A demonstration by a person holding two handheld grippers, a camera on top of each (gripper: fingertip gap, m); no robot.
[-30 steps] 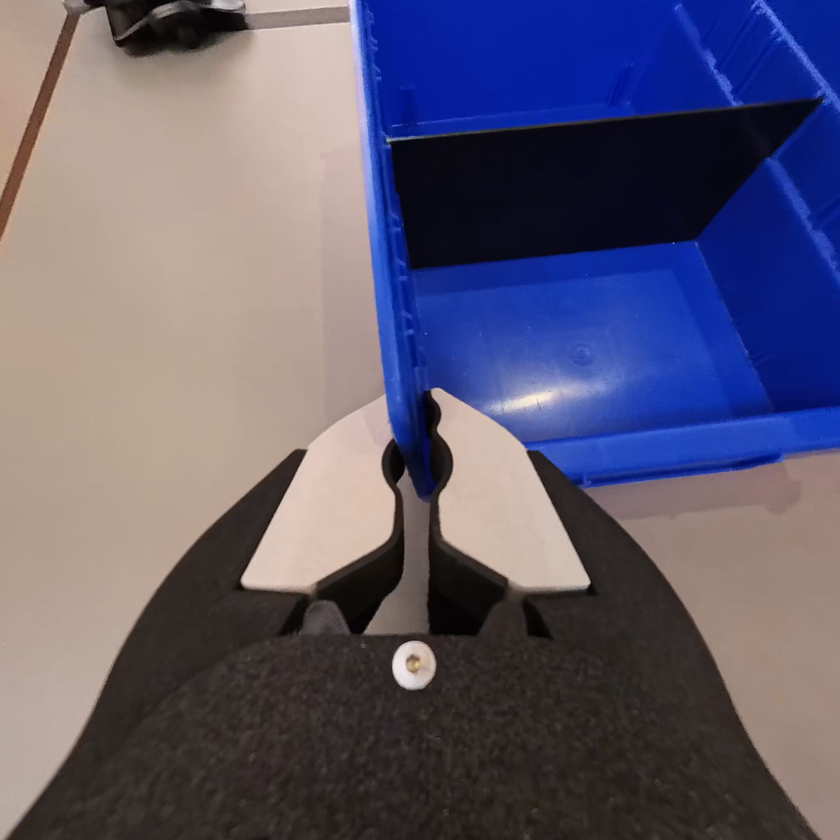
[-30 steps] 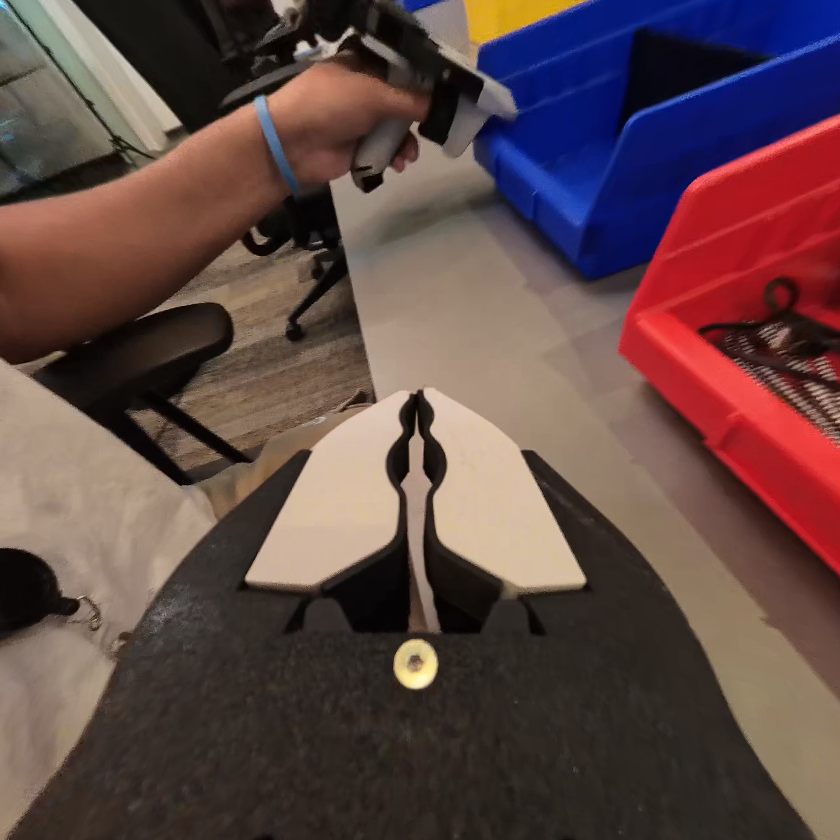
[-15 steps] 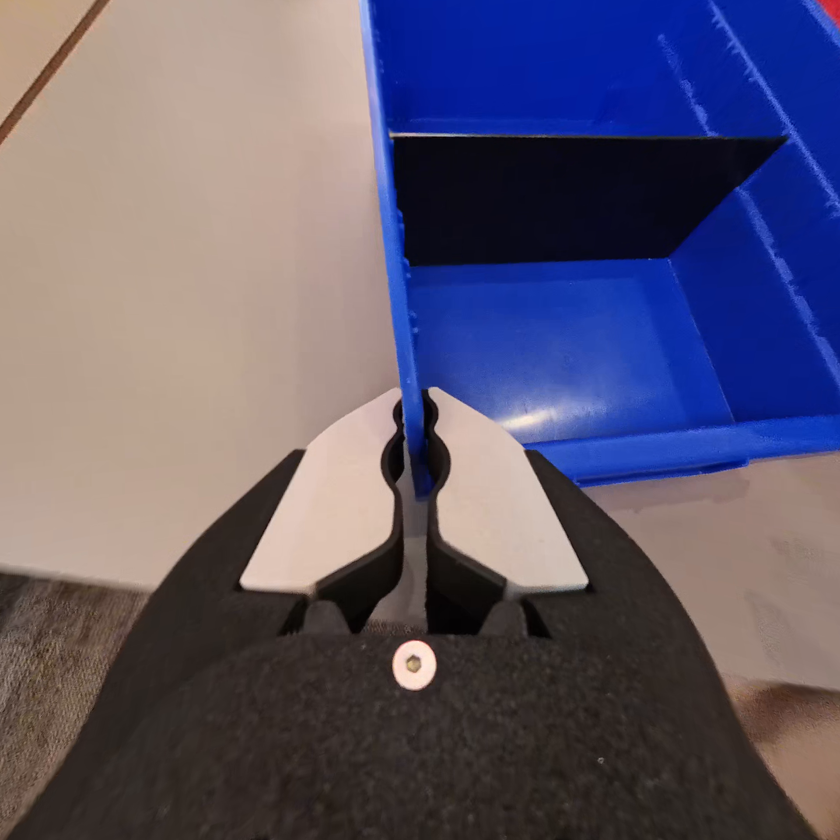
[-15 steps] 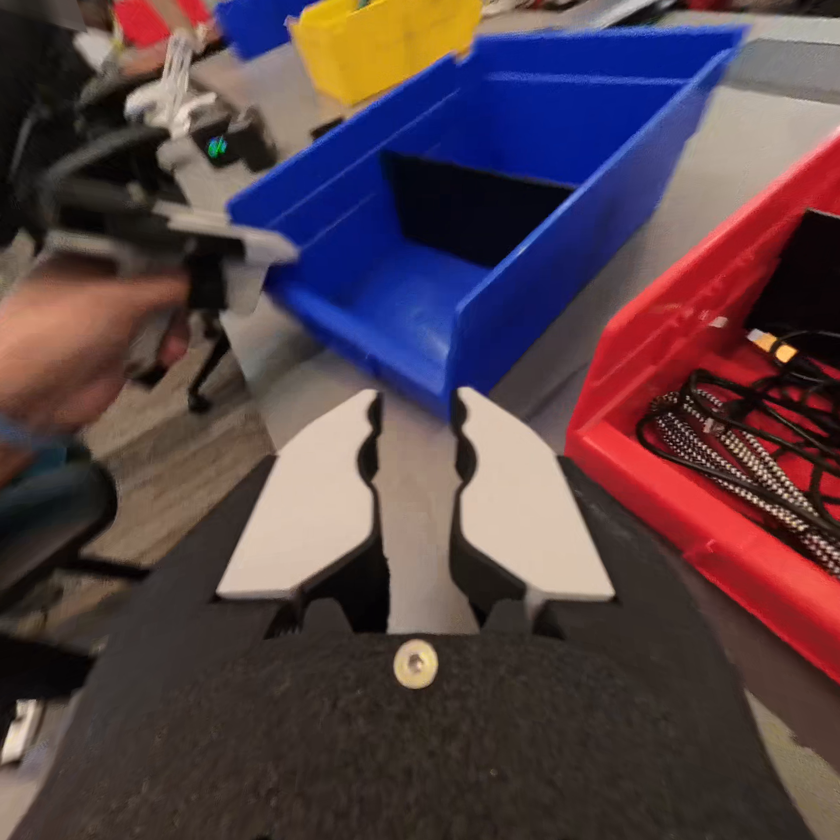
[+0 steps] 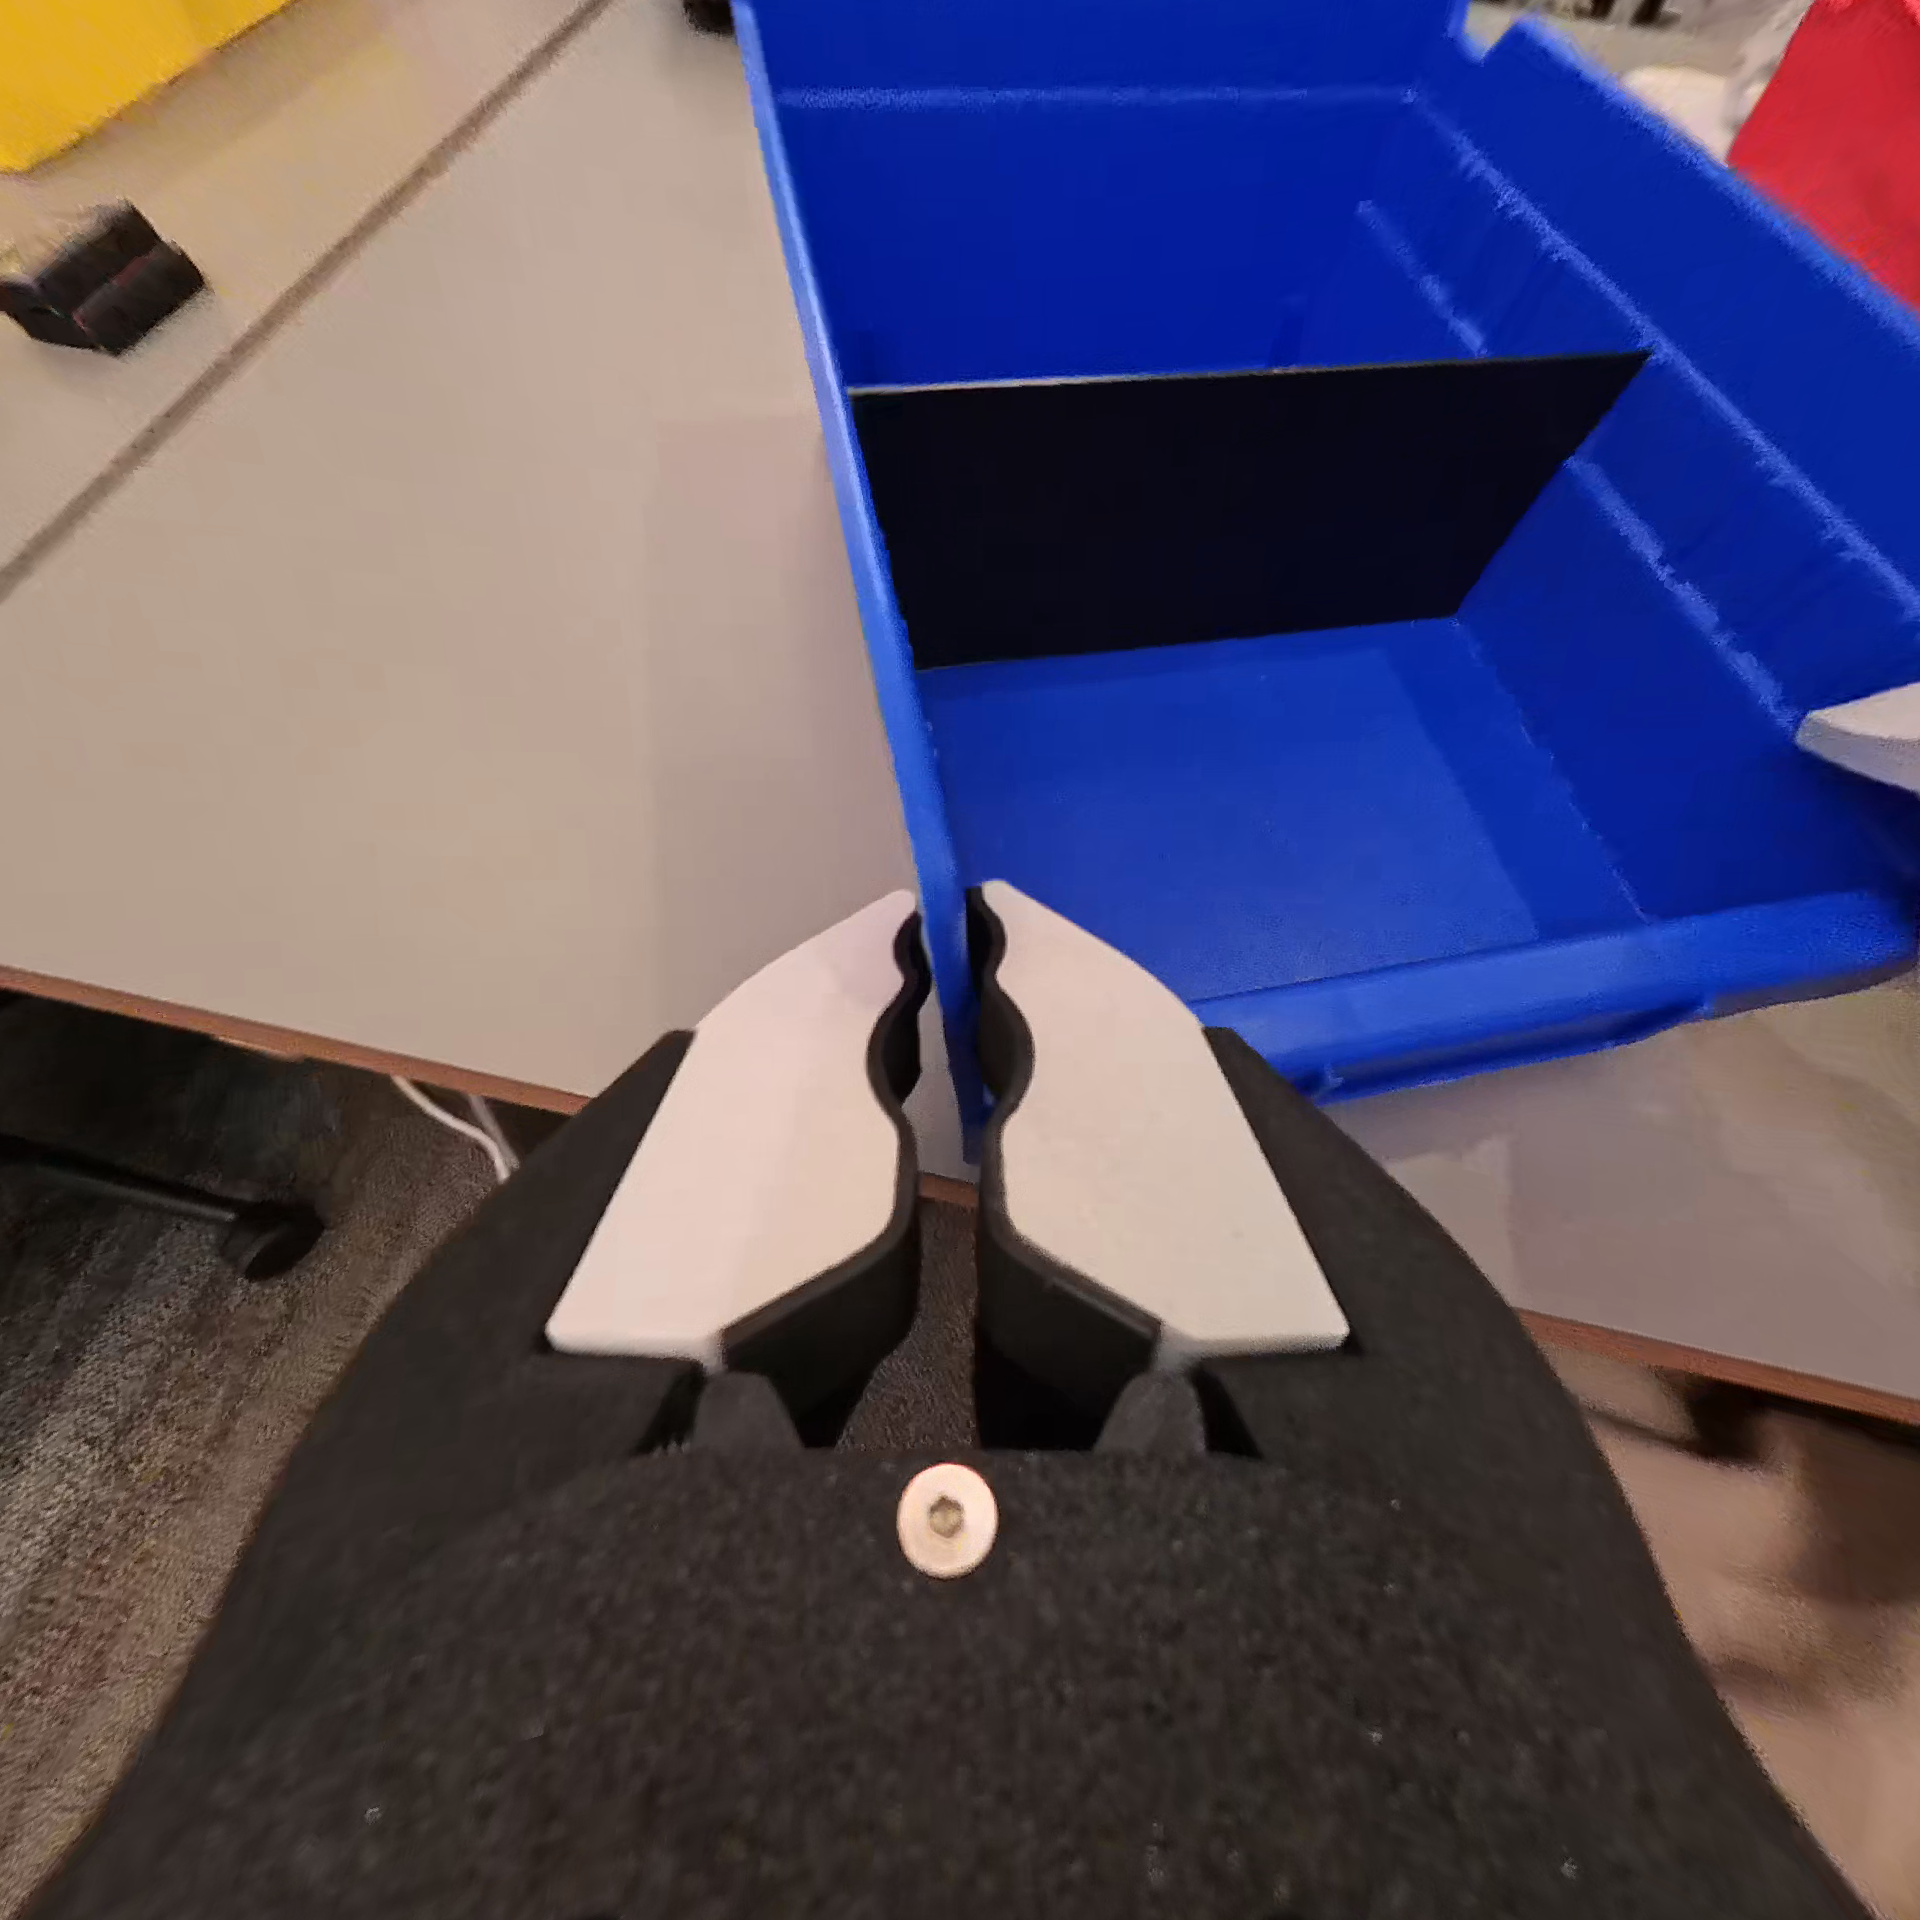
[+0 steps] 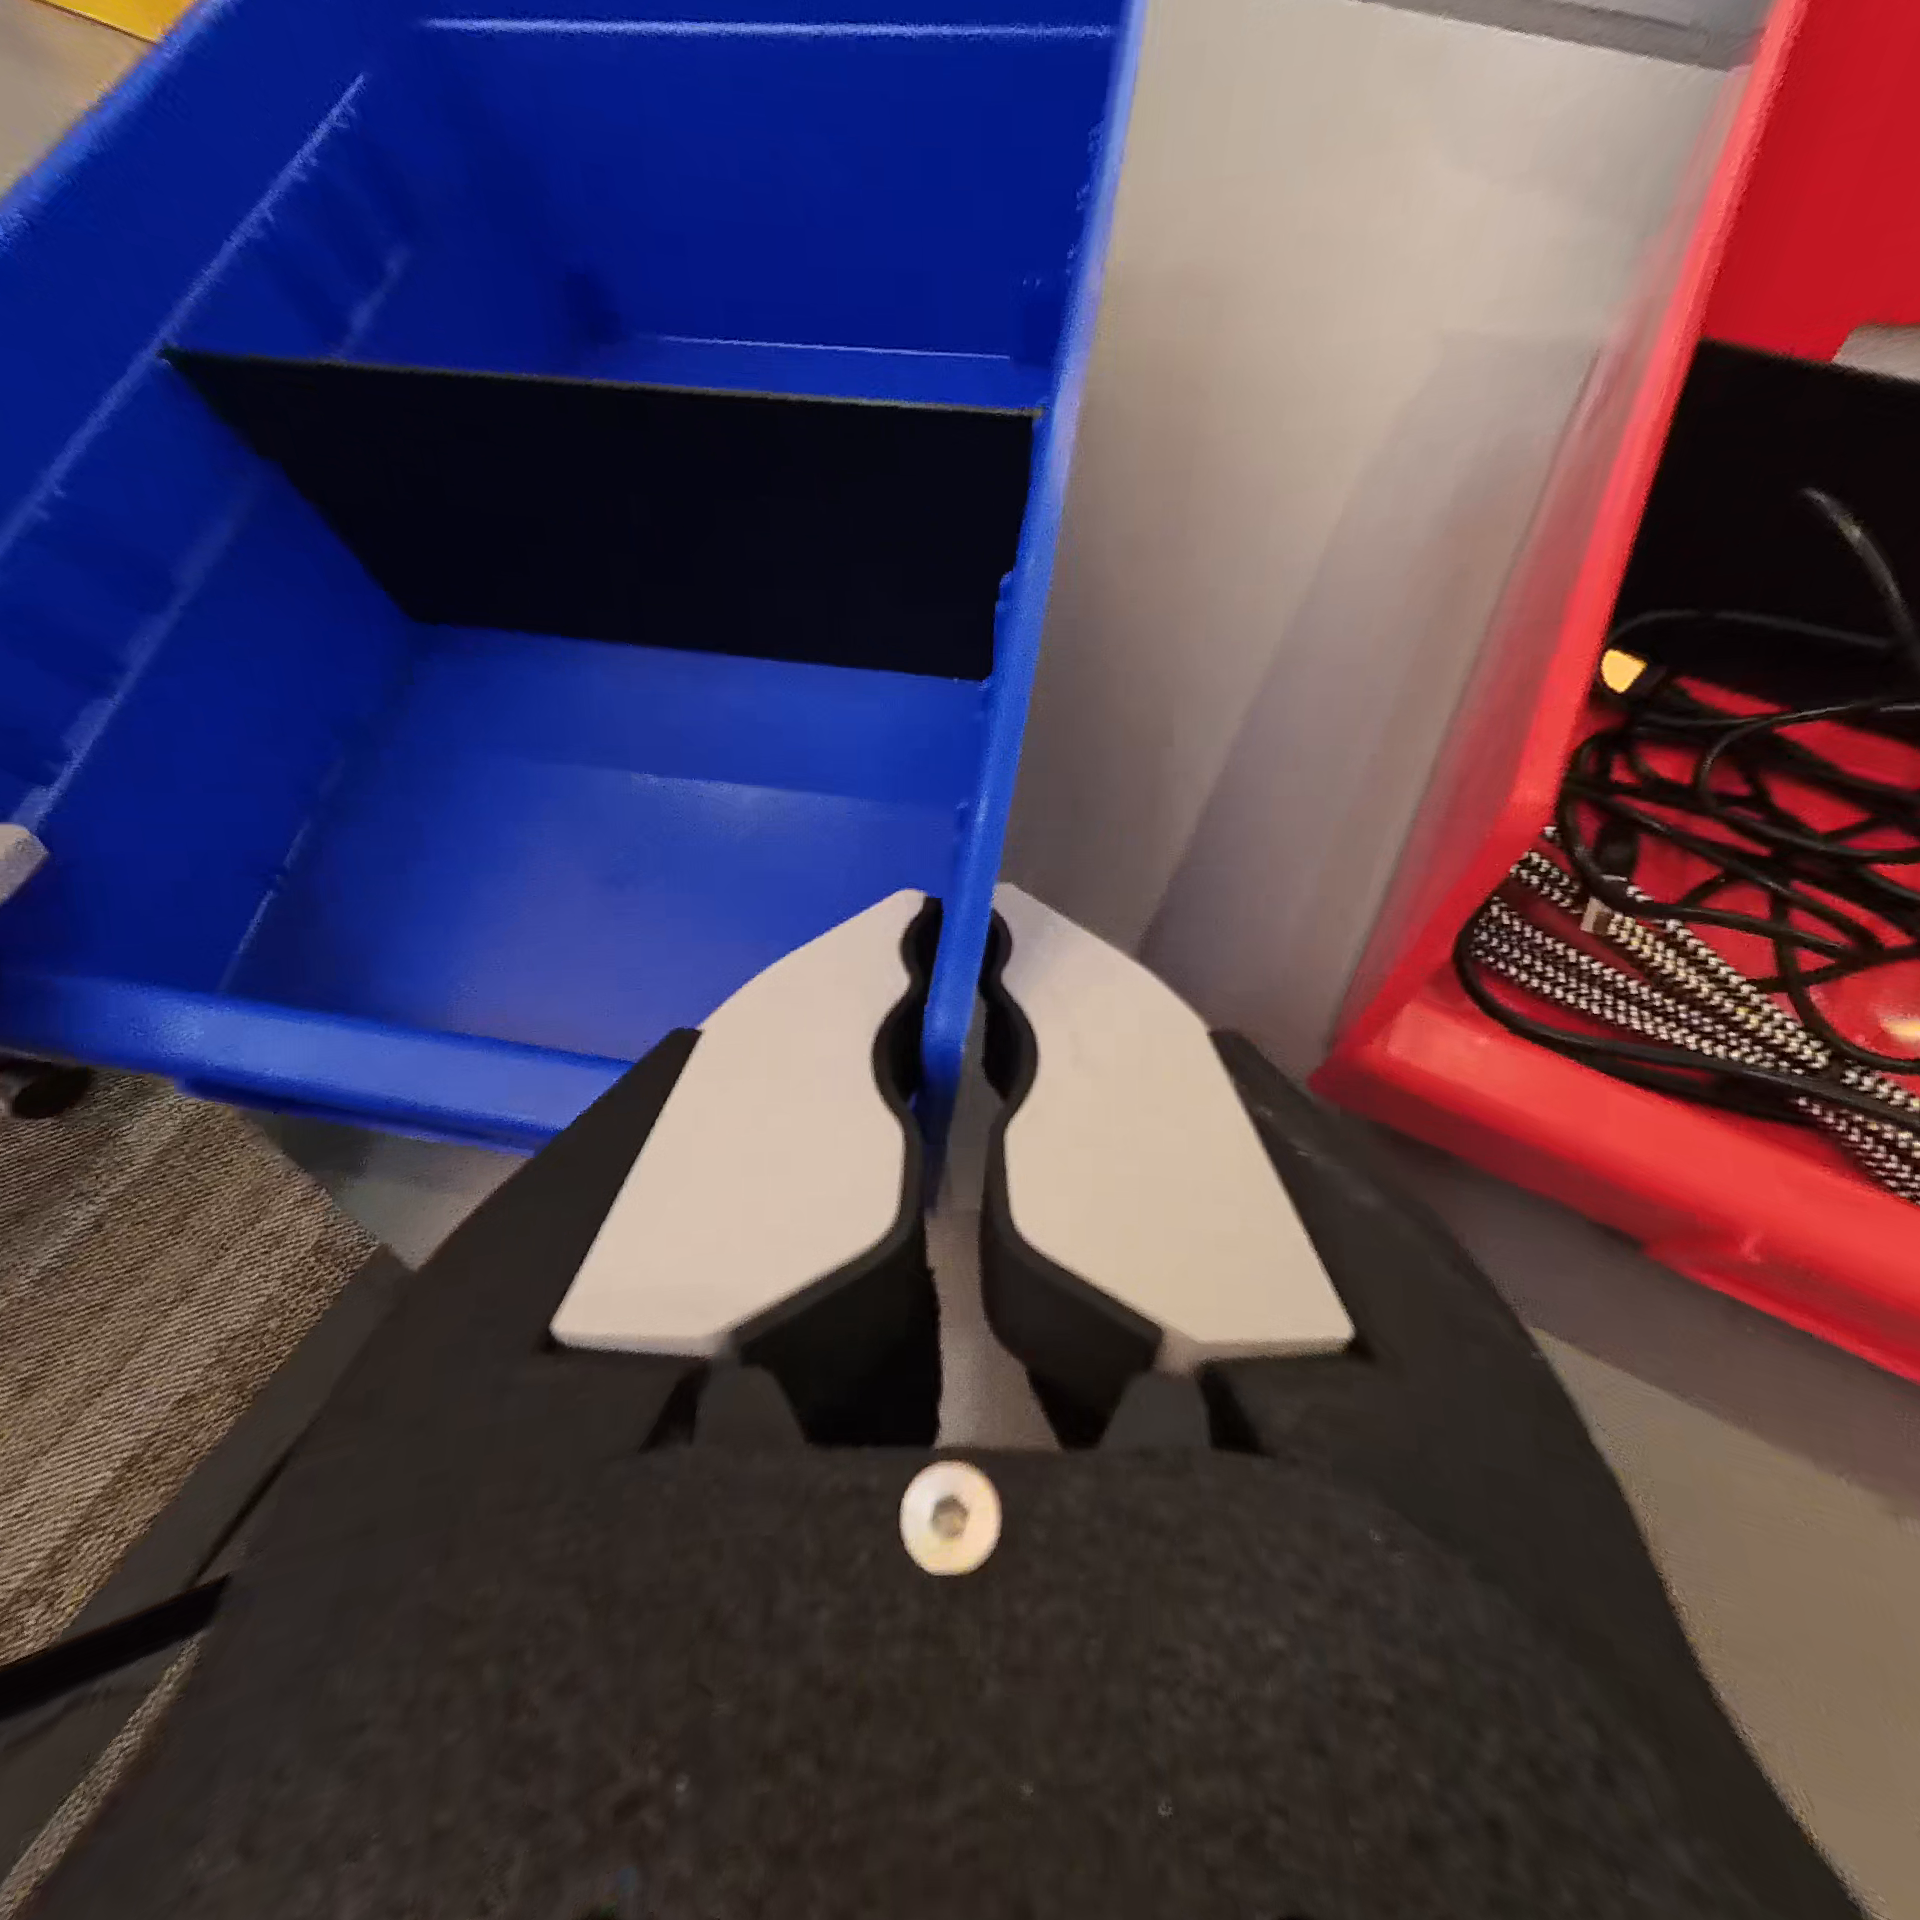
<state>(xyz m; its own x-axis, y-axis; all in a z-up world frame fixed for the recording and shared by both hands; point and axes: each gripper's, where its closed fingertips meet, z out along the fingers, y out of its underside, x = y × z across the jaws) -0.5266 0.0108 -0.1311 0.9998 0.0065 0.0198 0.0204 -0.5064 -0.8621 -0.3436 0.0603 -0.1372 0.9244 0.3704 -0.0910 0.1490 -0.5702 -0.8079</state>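
Observation:
A blue plastic bin (image 5: 1299,810) with a black divider (image 5: 1195,509) across its middle sits at the near edge of the grey table (image 5: 416,623). My left gripper (image 5: 943,914) is shut on the bin's left wall at the near corner. My right gripper (image 6: 961,909) is shut on the bin's right wall (image 6: 971,977) at the near corner. The bin (image 6: 582,831) is empty in its near compartment. A tip of the right gripper (image 5: 1860,732) shows at the left wrist view's right edge.
A red bin (image 6: 1558,1091) holding tangled black and braided cables (image 6: 1714,914) stands right of the blue bin. A yellow bin (image 5: 94,73) and a small black object (image 5: 99,291) lie at the far left. The table's front edge (image 5: 312,1044) drops to carpet. There is about 20 centimeters between the tips of the two grippers.
The left gripper has pulled the blue bin toward the table's front edge. The right gripper swung over from the open table, opened, then closed on the bin's right wall.

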